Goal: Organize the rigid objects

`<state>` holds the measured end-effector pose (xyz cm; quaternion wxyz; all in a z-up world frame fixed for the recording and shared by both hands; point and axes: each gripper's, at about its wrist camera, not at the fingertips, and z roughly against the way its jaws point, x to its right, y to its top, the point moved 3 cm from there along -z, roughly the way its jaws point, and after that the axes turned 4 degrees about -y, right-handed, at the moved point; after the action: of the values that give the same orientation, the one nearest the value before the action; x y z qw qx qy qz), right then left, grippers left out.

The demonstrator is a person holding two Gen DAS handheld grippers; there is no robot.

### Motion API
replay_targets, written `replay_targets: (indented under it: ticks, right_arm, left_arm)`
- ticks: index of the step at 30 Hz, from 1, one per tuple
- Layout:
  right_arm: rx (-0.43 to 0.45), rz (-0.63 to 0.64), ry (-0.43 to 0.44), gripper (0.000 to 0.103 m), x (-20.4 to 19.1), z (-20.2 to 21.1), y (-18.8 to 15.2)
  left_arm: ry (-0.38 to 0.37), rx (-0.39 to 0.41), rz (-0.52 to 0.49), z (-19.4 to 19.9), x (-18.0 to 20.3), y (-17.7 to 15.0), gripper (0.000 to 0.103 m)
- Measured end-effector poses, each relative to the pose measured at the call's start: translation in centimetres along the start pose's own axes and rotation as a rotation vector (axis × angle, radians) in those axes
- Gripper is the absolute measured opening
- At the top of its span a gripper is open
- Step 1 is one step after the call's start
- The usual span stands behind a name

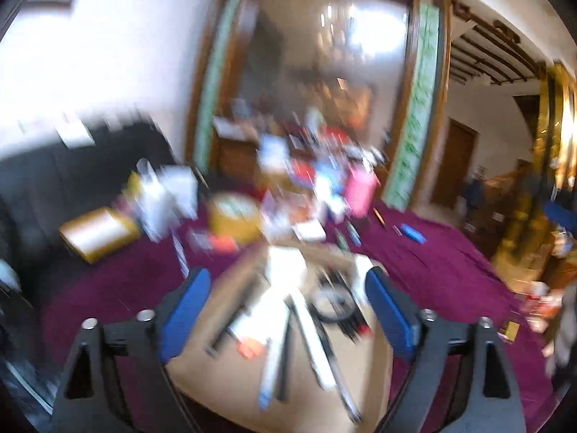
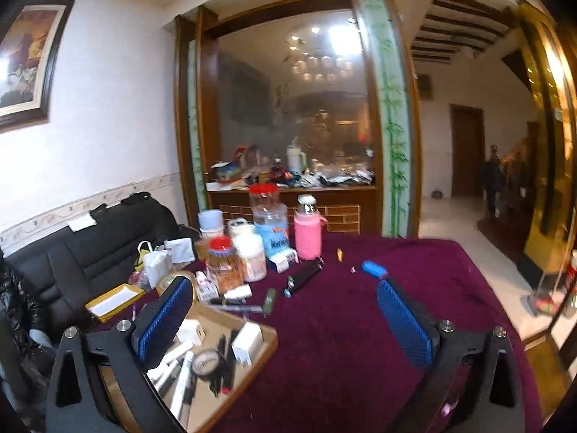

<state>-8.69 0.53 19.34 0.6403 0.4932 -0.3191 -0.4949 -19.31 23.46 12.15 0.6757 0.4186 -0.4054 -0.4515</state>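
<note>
Both grippers, left (image 1: 288,310) and right (image 2: 285,319), were spread wide, holding nothing. Shallow cardboard tray (image 2: 265,346) was half filled; small blue rectangular block (image 2: 374,269), far right of it, looked next: approach square, slowly.

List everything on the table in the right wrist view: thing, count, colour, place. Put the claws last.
Tablecloth: one, maroon, covering the table.
Cardboard tray: one, brown, near left, holding white chargers, pens and tubes.
Pink bottle: one, far centre, upright.
Red-lidded jars: two, clear, far left cluster.
Blue block: one, right of centre, alone.
Yellow-rimmed box: one, left edge.
Left claw: blue pads, open above the tray.
Right claw: blue pads, open, empty.
</note>
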Motion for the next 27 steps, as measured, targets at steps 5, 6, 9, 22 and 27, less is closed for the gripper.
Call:
replay_targets:
  ticks: [5, 6, 9, 22, 27]
  right_arm:
    - [-0.157, -0.104, -0.027, 0.103, 0.3, -3.4, -5.2]
    - [-0.166, -0.105, -0.032, 0.103, 0.1, -3.7, -5.8]
    - [-0.191, -0.092, -0.014, 0.103, -1.4, -4.1, -7.1]
    - [-0.170, 0.025, -0.037, 0.103, -3.8, -2.9, -9.3]
    - [-0.187, 0.090, -0.015, 0.103, -5.8, -2.6, -9.7]
  left_arm:
    - [0.056, 0.248, -0.058, 4.6, 1.1, 1.3, 0.103]
    - [0.054, 0.258, -0.057, 4.9, 1.0, 1.4, 0.103]
    - [0.072, 0.260, -0.042, 5.4, 0.6, 1.6, 0.103]
    - [0.112, 0.005, 0.004, 1.3, -1.2, 0.1, 0.103]
    - [0.141, -0.140, 0.080, -1.0, -2.8, -1.3, 0.103]
